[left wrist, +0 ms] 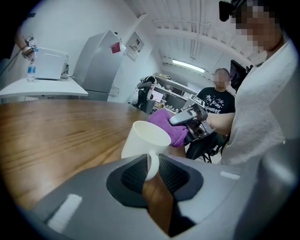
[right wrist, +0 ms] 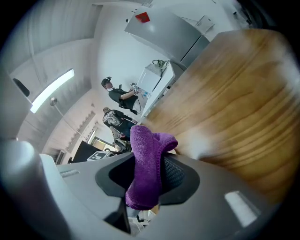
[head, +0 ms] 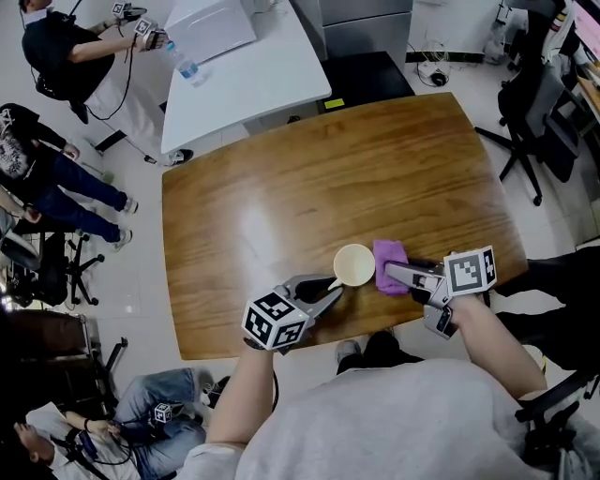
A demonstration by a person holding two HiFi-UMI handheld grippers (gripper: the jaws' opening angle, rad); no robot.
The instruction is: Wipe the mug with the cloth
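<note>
A white mug stands upright on the wooden table near its front edge. My left gripper reaches it from the lower left. In the left gripper view, the mug's handle sits between the dark pads, which close against it. My right gripper is shut on a purple cloth, holding it against the mug's right side. In the right gripper view the cloth hangs folded between the pads and hides the mug. The left gripper view shows the cloth just behind the mug.
A white table with a water bottle stands beyond the far left corner. People sit along the left side. Office chairs stand at the right. A grey cabinet is at the back.
</note>
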